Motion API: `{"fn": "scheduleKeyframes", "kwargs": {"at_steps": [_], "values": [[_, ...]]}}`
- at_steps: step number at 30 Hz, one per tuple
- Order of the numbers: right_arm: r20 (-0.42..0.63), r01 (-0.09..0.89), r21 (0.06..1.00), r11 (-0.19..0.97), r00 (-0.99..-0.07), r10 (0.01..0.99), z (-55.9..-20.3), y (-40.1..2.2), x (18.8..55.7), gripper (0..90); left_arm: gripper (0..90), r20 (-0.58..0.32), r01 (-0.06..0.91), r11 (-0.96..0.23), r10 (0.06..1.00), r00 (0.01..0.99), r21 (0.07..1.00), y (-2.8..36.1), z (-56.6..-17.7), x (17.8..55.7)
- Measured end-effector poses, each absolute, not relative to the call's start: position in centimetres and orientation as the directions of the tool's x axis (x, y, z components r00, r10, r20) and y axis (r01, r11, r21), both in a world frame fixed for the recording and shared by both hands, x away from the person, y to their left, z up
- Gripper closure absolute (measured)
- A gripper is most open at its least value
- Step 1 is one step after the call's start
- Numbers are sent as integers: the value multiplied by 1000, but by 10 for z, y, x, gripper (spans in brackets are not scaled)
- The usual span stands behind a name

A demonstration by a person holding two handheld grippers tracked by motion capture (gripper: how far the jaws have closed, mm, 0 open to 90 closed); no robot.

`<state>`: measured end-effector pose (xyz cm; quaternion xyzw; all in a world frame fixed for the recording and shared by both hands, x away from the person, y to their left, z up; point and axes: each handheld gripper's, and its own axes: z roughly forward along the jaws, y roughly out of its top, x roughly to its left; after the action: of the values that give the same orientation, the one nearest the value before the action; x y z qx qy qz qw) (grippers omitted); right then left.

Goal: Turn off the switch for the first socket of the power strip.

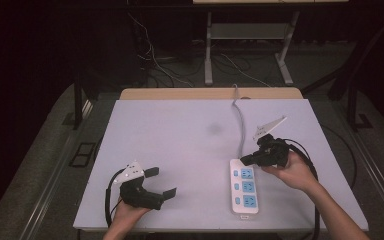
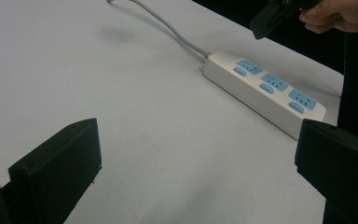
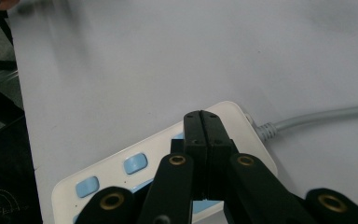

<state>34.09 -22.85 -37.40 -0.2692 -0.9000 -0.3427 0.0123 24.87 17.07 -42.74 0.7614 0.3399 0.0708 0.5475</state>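
Observation:
A white power strip (image 1: 244,186) with three blue sockets and blue switches lies at the table's front right, and its grey cable (image 1: 240,125) runs to the back edge. My right gripper (image 1: 243,160) hangs shut just above the strip's cable end, nothing between its jaws. In the right gripper view the closed jaws (image 3: 203,126) cover the socket nearest the cable (image 3: 317,116) on the strip (image 3: 121,172). My left gripper (image 1: 161,182) is open near the front left, empty. Its wide-apart jaws (image 2: 198,154) face the strip (image 2: 265,91), with the right gripper (image 2: 265,21) beyond.
The white table top (image 1: 180,135) has a faint grey smudge (image 1: 213,129) near the middle. A wooden strip (image 1: 180,93) borders the back edge. Behind it, desk legs (image 1: 208,50) and loose cables lie on the floor.

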Motion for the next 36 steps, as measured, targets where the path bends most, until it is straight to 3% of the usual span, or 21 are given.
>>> {"fn": "scheduleKeyframes", "kwargs": {"at_steps": [7,15,19,20,24,26,27,28,30,31,36], "values": [[205,506,642,576,-837,507,-363,-245,337,893,0,-267,438,-157,598,755,885,171,-427,247],[209,531,663,527,-808,551,-354,-259,333,752,0,-268,437,-156,598,756,886,171,-426,246],[212,545,680,491,-787,580,-351,-267,331,616,0,-271,438,-151,599,754,886,171,-426,246],[212,545,680,491,-787,580,-351,-267,331,616,0,-271,438,-150,598,754,887,171,-426,246],[222,580,679,450,-747,626,-350,-275,328,360,0,-271,438,-148,600,753,887,172,-426,246],[221,590,682,432,-729,648,-351,-278,326,189,0,-272,436,-145,600,752,888,172,-426,245],[221,590,682,432,-729,648,-351,-278,326,189,0,-271,436,-144,601,752,888,172,-425,245],[226,600,687,411,-713,664,-352,-282,322,108,0,-272,436,-143,602,751,888,172,-425,245],[232,606,689,398,-704,671,-353,-284,320,85,0,-273,437,-142,602,750,888,172,-426,245],[238,612,687,391,-699,674,-353,-285,319,0,0,-272,437,-142,603,750,888,172,-426,245],[263,620,703,349,-682,683,-354,-297,309,3,0,-272,435,-139,604,749,889,172,-426,245]]}}
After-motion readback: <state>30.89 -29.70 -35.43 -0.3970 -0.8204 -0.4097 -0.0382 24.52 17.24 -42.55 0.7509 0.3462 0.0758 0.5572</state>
